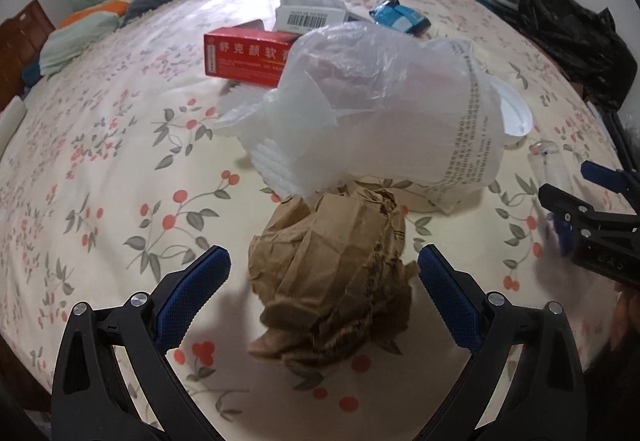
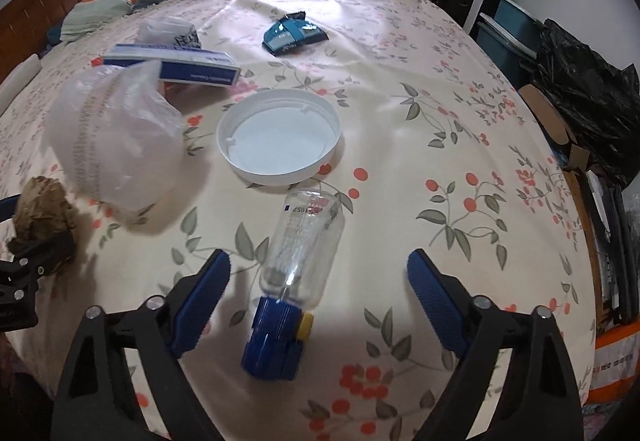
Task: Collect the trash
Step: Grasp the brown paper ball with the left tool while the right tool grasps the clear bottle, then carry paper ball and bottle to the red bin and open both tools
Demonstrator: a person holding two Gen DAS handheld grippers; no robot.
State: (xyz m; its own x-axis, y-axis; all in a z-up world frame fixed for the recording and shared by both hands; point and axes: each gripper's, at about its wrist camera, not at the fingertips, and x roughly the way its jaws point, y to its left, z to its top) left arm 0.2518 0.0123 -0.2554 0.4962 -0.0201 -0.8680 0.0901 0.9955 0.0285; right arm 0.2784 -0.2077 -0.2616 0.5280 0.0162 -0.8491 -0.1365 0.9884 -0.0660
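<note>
Left hand-held gripper (image 1: 324, 273) jaws wide apart, crumpled brown paper ball (image 1: 332, 281) between blue pads, not touching either. Clear plastic bag (image 1: 380, 101) at 12 o'clock from ball, overlapping its top edge. Red box (image 1: 244, 53) at 11, white barcode box (image 1: 312, 15) behind it. Blue wrapper (image 1: 400, 15) at 1. Right hand-held gripper (image 1: 568, 201) at 3, over floral bed sheet (image 1: 100, 181).

Two hand-held grippers are counted: the left hand-held gripper (image 1: 324, 273) and the right hand-held gripper (image 2: 319, 273). On the bed (image 2: 420, 53), one crumpled brown paper ball (image 1: 332, 289), one translucent plastic bag (image 1: 376, 109), one clear bottle (image 2: 298, 253) with a blue cap, one white round lid (image 2: 279, 137) and one blue foil wrapper (image 2: 294, 33) are seen. Three cartons are counted: one red box (image 1: 244, 55), one white barcoded box (image 1: 310, 15) and one blue-and-white box (image 2: 176, 63). One black bin bag (image 2: 588, 93) is seen beside the bed.
</note>
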